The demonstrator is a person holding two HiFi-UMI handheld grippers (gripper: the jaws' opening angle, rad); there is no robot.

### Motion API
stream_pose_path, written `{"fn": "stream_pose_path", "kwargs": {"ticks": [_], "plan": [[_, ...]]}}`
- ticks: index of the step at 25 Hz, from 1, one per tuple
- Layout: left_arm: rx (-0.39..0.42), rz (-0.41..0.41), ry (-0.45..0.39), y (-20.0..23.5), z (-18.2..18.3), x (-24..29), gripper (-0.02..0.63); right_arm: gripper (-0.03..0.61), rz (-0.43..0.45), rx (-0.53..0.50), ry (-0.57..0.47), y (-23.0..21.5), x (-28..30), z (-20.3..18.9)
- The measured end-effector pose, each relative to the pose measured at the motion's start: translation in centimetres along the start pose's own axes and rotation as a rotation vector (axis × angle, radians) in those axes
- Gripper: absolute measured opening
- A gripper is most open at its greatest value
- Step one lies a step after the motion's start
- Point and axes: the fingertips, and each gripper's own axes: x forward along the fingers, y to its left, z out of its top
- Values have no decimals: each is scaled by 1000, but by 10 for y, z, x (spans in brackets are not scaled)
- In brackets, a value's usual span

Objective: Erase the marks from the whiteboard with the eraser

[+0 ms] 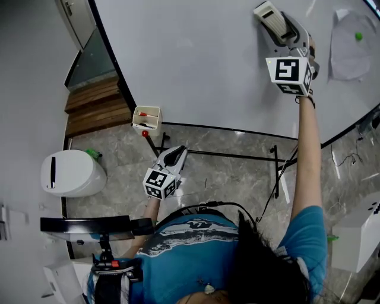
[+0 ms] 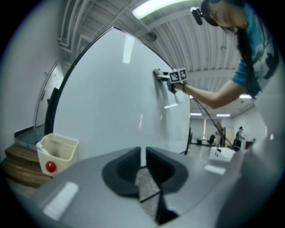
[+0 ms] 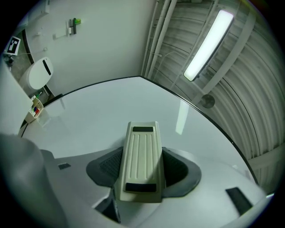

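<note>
The whiteboard (image 1: pixel 196 59) fills the upper half of the head view, and I see no marks on it near the eraser. My right gripper (image 1: pixel 279 27) is raised high on an outstretched arm and is shut on a cream ribbed eraser (image 1: pixel 268 16) held against the board. In the right gripper view the eraser (image 3: pixel 141 160) sits between the dark pads of the right gripper (image 3: pixel 142 165), facing the whiteboard (image 3: pixel 111 111). My left gripper (image 1: pixel 176 155) hangs low by my waist, shut and empty. Its jaws (image 2: pixel 143 167) show only a thin slit.
A cream cup (image 1: pixel 146 117) holding red-capped markers hangs at the board's lower left edge. A sheet of paper with a green magnet (image 1: pixel 350 41) is at the board's right. The stand's black legs (image 1: pixel 237 155), a white bin (image 1: pixel 70 172) and wooden steps (image 1: pixel 98 107) lie below.
</note>
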Motion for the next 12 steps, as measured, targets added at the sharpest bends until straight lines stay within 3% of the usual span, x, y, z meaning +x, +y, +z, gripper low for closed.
{"fn": "stream_pose_path", "kwargs": {"ticks": [12], "plan": [[-4, -3, 8, -2, -3, -2, 25, 262, -72, 81, 17, -3, 1, -4]]}}
